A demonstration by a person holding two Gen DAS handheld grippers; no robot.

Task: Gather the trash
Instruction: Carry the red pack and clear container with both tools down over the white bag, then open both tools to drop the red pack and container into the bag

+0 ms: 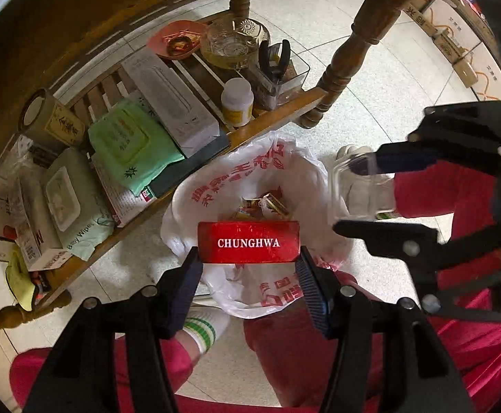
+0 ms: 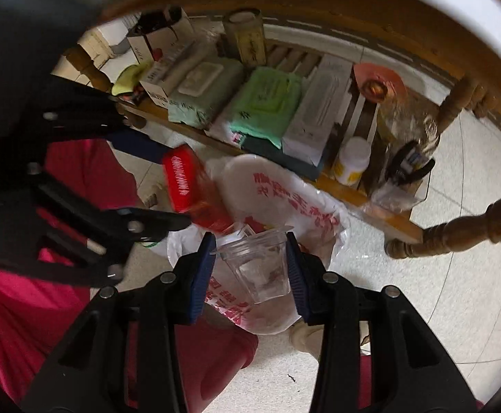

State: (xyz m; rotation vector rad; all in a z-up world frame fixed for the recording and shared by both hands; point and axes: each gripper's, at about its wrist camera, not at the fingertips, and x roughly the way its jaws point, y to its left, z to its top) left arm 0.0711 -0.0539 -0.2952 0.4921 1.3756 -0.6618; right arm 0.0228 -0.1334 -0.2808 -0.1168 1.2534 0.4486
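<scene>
The left gripper (image 1: 248, 268) points down, clamped on a red Chunghwa cigarette pack (image 1: 248, 242) held level over the mouth of the white plastic bag (image 1: 295, 172) on the floor. Just beside it, the right gripper (image 2: 250, 261) squeezes a clear plastic cup (image 2: 257, 265), tilted above the same bag. Behind stands a cluttered wooden shelf (image 1: 267, 117).

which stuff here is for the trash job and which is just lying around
For the job: red cigarette box in left gripper, clear plastic cup in right gripper, trash bag.

Lying about: wipes packs, white bottle, pliers, pink dish.
</scene>
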